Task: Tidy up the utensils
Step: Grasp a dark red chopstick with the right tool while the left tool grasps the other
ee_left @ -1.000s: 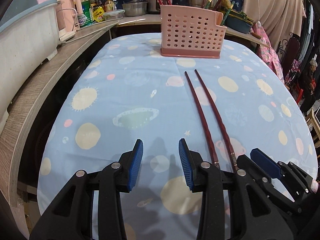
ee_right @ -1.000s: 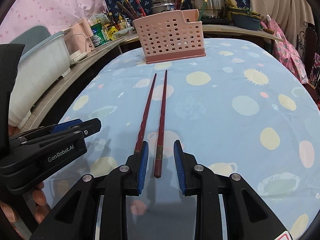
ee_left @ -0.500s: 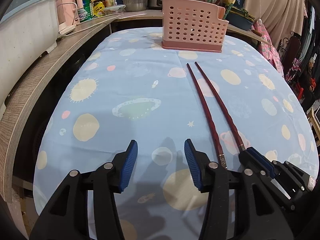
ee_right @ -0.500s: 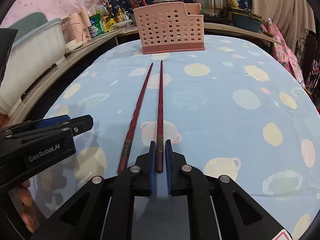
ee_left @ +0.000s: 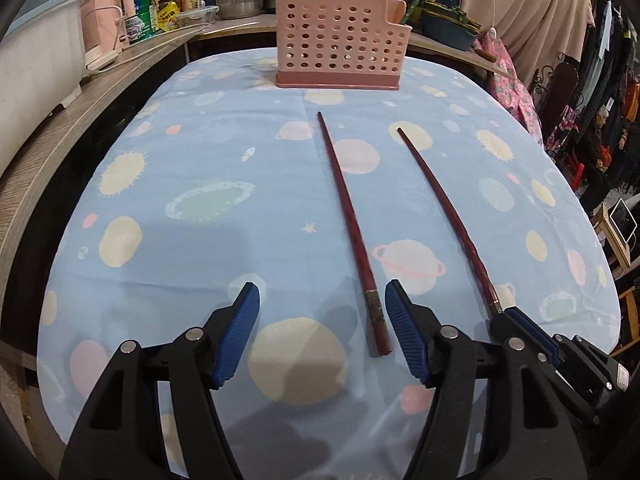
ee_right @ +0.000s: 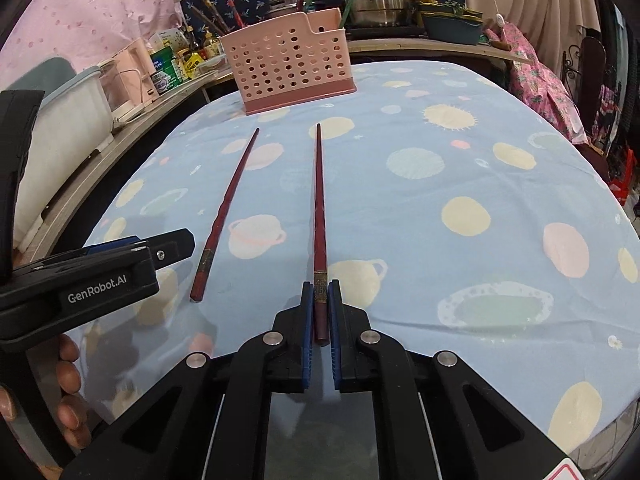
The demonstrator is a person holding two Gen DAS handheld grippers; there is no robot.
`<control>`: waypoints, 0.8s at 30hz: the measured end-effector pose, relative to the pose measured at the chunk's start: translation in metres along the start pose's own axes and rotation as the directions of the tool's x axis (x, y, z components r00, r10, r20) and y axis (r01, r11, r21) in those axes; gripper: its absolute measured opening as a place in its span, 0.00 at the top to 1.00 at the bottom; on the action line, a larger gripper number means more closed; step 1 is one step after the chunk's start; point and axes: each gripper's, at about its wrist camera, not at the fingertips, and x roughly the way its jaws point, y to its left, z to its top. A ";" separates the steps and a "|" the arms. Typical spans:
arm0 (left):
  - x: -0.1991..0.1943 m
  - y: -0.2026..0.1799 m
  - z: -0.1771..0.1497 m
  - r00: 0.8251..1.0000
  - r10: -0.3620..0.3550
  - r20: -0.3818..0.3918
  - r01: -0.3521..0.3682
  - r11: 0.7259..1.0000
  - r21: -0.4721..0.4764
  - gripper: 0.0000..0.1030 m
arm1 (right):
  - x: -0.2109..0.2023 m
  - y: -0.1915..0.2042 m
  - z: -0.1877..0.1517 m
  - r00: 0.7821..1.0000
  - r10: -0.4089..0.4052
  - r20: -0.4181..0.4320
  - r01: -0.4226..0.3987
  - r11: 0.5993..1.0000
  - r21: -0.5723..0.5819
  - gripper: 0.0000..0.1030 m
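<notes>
Two dark red chopsticks are on the blue patterned tablecloth. My right gripper (ee_right: 320, 300) is shut on the near end of one chopstick (ee_right: 319, 200), which points toward the pink perforated utensil basket (ee_right: 290, 70). This chopstick (ee_left: 444, 216) also shows in the left wrist view, held by the right gripper (ee_left: 516, 316). The other chopstick (ee_left: 350, 228) lies flat on the cloth, its near end between the fingers of my open left gripper (ee_left: 320, 320). It also shows in the right wrist view (ee_right: 226, 216), beside the left gripper (ee_right: 176, 246). The basket (ee_left: 340, 52) stands at the table's far end.
A wooden counter (ee_left: 80, 92) runs along the left with a white tub (ee_left: 36, 60), a pink appliance and bottles. Pots and more utensils stand behind the basket (ee_right: 372, 4). The table edge drops off at the right (ee_left: 592, 240).
My right gripper closed on one chopstick and shifted it right, away from the other. My left gripper moved right so the lying chopstick's end sits between its open fingers.
</notes>
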 end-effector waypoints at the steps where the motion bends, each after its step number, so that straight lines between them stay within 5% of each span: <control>1: 0.001 -0.003 -0.001 1.000 -0.001 -0.003 0.001 1.000 0.004 0.38 | -0.002 -0.002 -0.001 1.000 -0.001 0.001 0.001 1.000 0.002 0.93; 11: 0.014 -0.016 -0.008 0.999 0.032 -0.018 -0.031 0.999 0.027 0.42 | -0.003 -0.004 -0.006 1.000 0.016 -0.004 -0.016 1.000 0.012 0.93; 14: 0.013 -0.016 -0.008 0.999 0.035 -0.013 -0.035 0.999 0.033 0.53 | -0.003 -0.004 -0.007 1.000 0.022 -0.003 -0.022 1.000 0.015 0.93; 19: 0.010 -0.014 -0.007 1.000 0.004 -0.020 -0.003 1.000 0.030 0.92 | -0.004 -0.004 -0.009 1.000 0.025 -0.002 -0.025 1.000 0.016 0.93; 24: 0.005 -0.012 -0.008 0.999 -0.021 -0.026 0.022 1.000 0.022 0.93 | -0.010 -0.002 -0.008 1.000 0.025 0.008 -0.025 1.000 0.011 0.93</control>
